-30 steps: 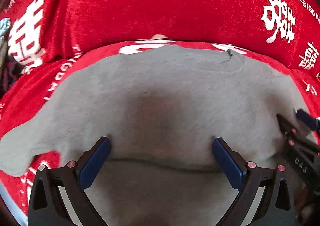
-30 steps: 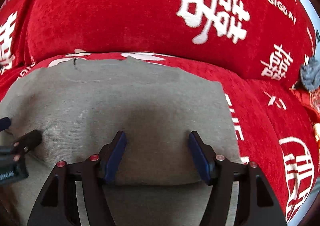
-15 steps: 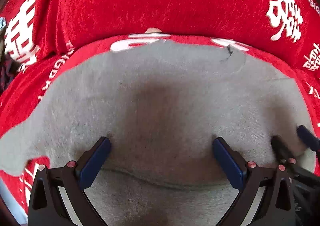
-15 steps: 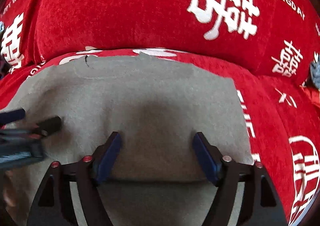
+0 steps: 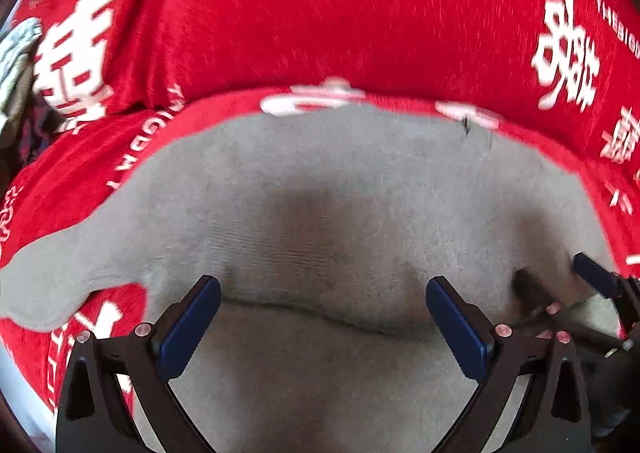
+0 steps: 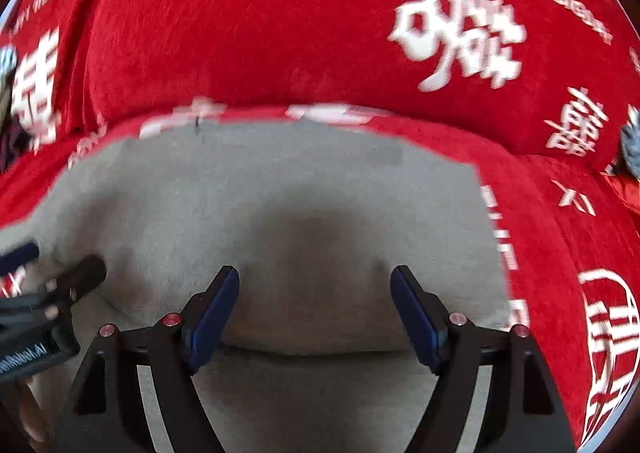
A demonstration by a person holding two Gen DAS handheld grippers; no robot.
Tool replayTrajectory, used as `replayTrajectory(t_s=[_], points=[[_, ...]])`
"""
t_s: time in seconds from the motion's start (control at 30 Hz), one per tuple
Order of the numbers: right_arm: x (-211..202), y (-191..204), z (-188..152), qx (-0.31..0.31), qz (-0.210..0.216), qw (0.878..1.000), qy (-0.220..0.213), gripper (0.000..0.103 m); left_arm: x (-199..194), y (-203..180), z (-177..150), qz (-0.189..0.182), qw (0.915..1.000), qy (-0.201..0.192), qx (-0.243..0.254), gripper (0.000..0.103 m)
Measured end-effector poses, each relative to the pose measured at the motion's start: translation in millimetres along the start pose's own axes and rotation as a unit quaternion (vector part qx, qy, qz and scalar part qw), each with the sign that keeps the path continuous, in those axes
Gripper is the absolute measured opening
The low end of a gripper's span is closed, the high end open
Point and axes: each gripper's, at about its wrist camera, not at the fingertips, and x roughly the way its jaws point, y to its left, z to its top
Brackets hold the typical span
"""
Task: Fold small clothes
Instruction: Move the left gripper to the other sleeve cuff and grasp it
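A grey knit garment lies flat on a red sofa seat, folded over with its fold edge just in front of my fingers. One sleeve sticks out at the left. It also shows in the right wrist view. My left gripper is open and empty over the garment's near part. My right gripper is open and empty over its right half. The right gripper shows at the left view's right edge; the left gripper shows at the right view's left edge.
The red sofa cover with white characters and lettering rises as a backrest behind the garment. A bundle of grey cloth lies at the far left, and another dark cloth piece at the far right.
Both grippers have drawn back slightly from the backrest and stayed open. The right gripper's tips have moved further into the left view. The garment lies as before.
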Motion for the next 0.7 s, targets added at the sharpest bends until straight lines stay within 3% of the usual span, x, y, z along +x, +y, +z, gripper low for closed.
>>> replayTrajectory(t_s=[0.03, 0.17, 0.27, 0.33, 0.47, 0.6, 0.7], points=[[-6.5, 0.4, -0.2, 0.004, -0.006, 1.000, -0.020, 0.081, 9.2, -0.2, -0.7, 0.021, 0.9996, 0.016, 0.004, 0.103], [-28.9, 2.9, -9.2, 0.010, 0.021, 0.998, -0.061, 0.081, 0.5, 16.9, -11.6, -0.011, 0.9995, 0.007, -0.028, 0.103], [-12.9, 16.6, -18.5, -0.020, 0.011, 0.999, -0.029, 0.081, -7.4, 26.3, -22.6, -0.011, 0.9994, 0.001, -0.031, 0.103], [-15.2, 15.4, -22.8, -0.009, 0.011, 0.999, -0.044, 0.081, -17.4, 39.3, -31.3, 0.001, 0.9990, -0.011, -0.043, 0.103], [-13.2, 10.5, -30.4, 0.010, 0.022, 0.998, -0.059, 0.081, -42.1, 99.1, -55.4, 0.006, 0.9926, -0.032, -0.117, 0.103], [-12.6, 12.9, -32.2, 0.007, 0.016, 0.998, -0.064, 0.082, -55.1, 189.8, -85.2, 0.040, 0.9716, -0.040, -0.230, 0.103], [-13.2, 13.8, -31.1, 0.006, 0.013, 0.998, -0.065, 0.082, -52.1, 266.1, -110.2, 0.088, 0.9402, -0.036, -0.327, 0.103]])
